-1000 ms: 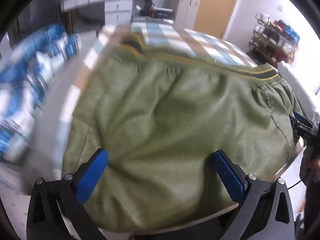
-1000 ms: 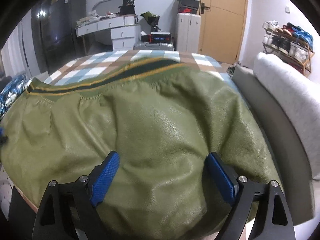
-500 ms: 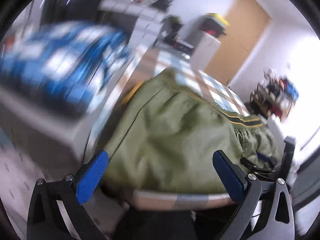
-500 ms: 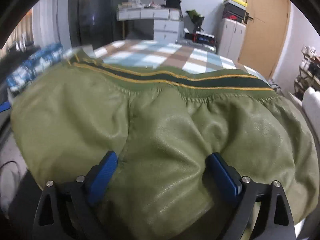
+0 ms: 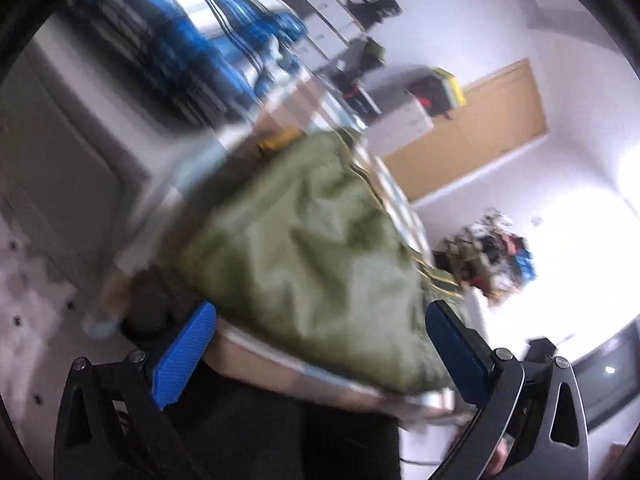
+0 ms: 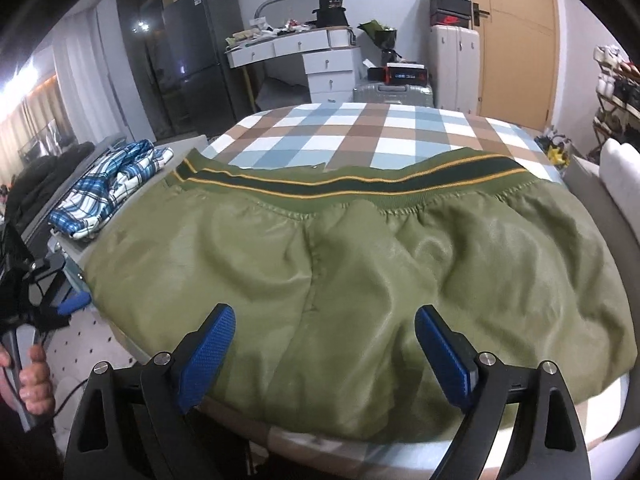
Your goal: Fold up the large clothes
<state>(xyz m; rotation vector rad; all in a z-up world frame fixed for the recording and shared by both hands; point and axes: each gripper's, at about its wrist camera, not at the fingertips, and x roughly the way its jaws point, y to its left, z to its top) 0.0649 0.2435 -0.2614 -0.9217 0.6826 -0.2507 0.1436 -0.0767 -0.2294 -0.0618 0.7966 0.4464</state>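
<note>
An olive green jacket with a dark, yellow-striped ribbed hem lies spread flat over the near part of the checked bed. My right gripper is open and empty, just above the jacket's near edge. My left gripper is open and empty, off the bed's left corner. It looks across the blurred jacket from the side. The left gripper also shows in the right wrist view, low beside the bed's left edge.
A blue plaid shirt lies on a grey unit left of the bed. A white sofa arm borders the bed on the right. A desk with drawers, suitcases and a wooden door stand beyond.
My left gripper has swung away from the jacket, down and to the left off the bed corner, tilting its view. My right gripper has drawn back slightly and stays over the jacket.
</note>
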